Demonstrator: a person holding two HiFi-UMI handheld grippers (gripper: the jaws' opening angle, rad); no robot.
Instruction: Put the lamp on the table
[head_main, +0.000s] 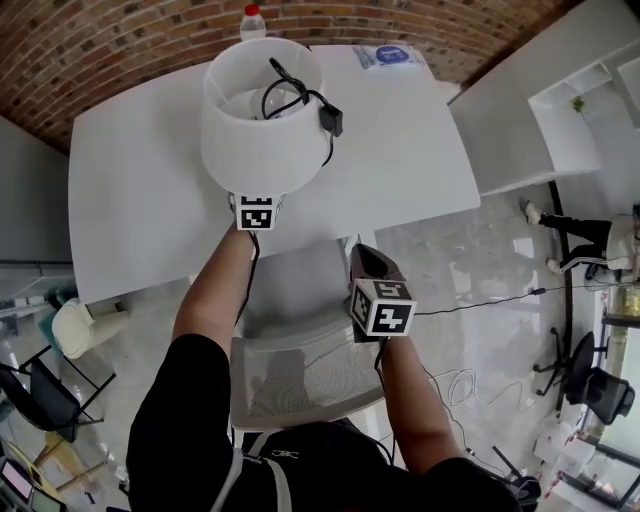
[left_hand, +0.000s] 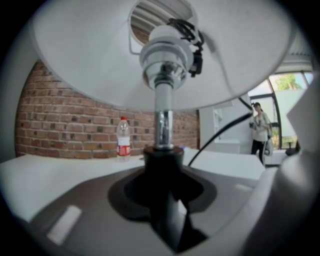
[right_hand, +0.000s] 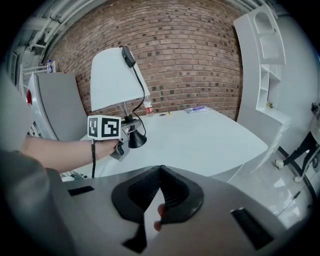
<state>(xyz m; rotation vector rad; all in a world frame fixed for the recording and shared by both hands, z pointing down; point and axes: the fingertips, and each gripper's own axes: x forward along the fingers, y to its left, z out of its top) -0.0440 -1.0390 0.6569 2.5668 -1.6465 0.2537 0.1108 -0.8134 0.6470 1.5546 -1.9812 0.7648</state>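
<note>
Left gripper (left_hand: 164, 175): jaws clamped on the lamp's black neck, just above its base.
Lamp (right_hand: 116, 80): stem rises straight from those jaws, white shade spread above them, black cord trailing to one side; base at the near edge of the table (head_main: 400, 150), contact unclear.
Right gripper (right_hand: 160, 170): jaws closed together, nothing between; lamp well ahead of them, to their left.
Bottle (left_hand: 123, 137): well beyond the left jaws, by the brick wall.

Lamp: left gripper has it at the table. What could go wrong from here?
1. The left gripper grips the lamp low on its stem, under the wide shade; it may tip on release.
2. The cord is draped loose over the shade; it may slip off and tug.
3. The base is close to the table edge nearest the person.
</note>
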